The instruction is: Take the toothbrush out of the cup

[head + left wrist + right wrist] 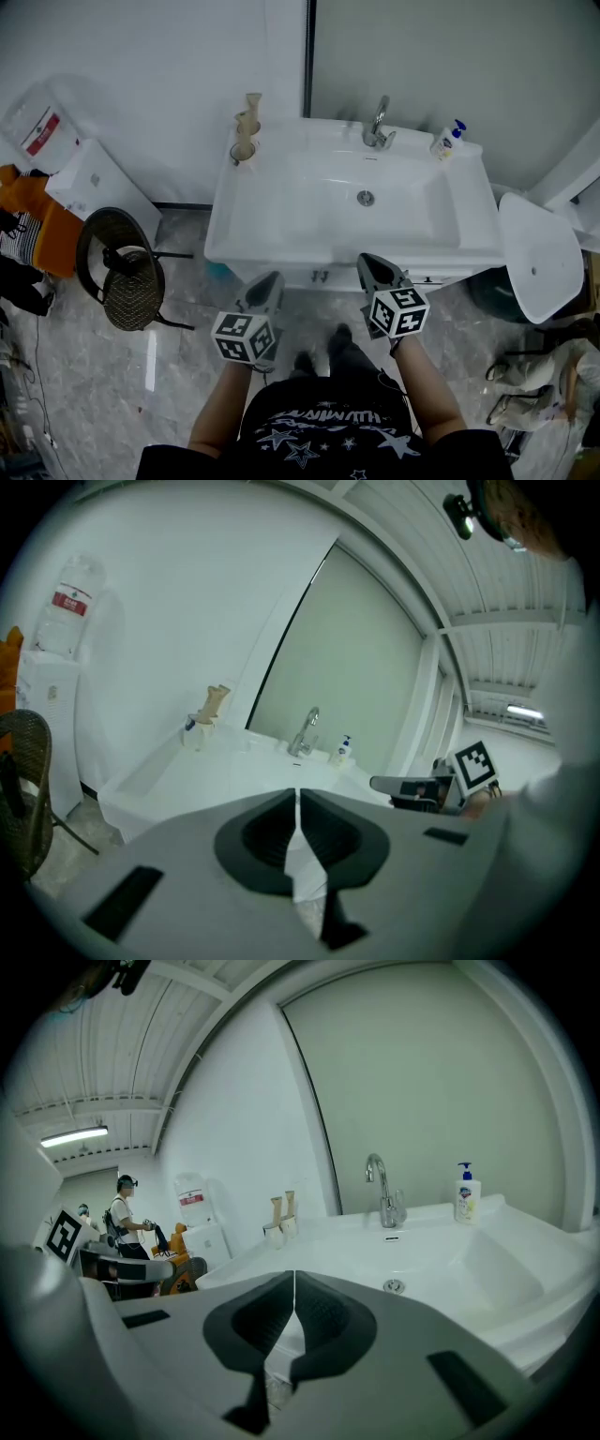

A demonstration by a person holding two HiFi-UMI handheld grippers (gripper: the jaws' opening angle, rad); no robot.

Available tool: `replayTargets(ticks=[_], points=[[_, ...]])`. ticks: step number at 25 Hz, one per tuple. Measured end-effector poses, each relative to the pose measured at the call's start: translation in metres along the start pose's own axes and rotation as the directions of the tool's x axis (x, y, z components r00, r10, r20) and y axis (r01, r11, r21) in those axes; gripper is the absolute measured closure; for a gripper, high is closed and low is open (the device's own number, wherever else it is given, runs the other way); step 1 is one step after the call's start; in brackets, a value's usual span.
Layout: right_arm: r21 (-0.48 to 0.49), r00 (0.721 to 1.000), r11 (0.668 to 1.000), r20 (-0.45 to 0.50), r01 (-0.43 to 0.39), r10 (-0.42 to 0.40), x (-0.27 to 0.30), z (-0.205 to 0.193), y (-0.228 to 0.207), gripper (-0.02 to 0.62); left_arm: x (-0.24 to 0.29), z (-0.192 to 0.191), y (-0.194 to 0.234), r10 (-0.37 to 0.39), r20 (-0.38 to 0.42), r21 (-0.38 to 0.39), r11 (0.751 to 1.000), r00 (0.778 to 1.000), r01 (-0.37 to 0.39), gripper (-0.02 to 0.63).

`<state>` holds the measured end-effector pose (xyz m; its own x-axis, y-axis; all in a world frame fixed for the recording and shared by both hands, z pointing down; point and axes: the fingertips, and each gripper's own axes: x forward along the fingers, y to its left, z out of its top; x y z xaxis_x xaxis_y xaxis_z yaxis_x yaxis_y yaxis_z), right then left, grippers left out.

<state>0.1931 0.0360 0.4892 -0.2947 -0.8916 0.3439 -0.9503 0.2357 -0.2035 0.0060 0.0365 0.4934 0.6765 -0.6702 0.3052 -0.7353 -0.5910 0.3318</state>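
White sink (225,217) carries one faucet (377,126), one soap bottle (447,141) and, at its back left corner, the cup (242,153) holding the toothbrush (250,110). The left hand-held gripper (271,279) and right hand-held gripper (368,262), jaws together and empty, hover before its front edge.

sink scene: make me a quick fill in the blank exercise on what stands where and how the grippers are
1. In the head view, the cup stands on the back ____ corner of the sink.
2. The soap bottle stands to the ____ of the faucet.
3. The left gripper and the right gripper are in front of the sink, both empty, with jaws ____.

Missing words: left; right; shut
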Motion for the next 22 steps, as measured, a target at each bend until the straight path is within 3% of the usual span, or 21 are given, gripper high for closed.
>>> replayTargets(ticks=[6,14,22], points=[[0.010,0.999,0.999,-0.017,-0.049,0.049,0.031,0.005,-0.018,0.580,0.022,0.006,0.005,0.040,-0.008,-0.002,0.999,0.999,-0.040,0.578],[-0.038,0.986,0.986,-0.018,-0.163,0.163,0.085,0.046,-0.045,0.580,0.066,0.036,0.013,0.129,0.033,-0.024,0.991,0.991,-0.129,0.578],[-0.056,0.956,0.954,-0.034,-0.294,0.292,0.140,0.071,-0.057,0.580,0.090,0.058,0.027,0.250,0.071,-0.034,0.968,0.966,-0.248,0.578]])
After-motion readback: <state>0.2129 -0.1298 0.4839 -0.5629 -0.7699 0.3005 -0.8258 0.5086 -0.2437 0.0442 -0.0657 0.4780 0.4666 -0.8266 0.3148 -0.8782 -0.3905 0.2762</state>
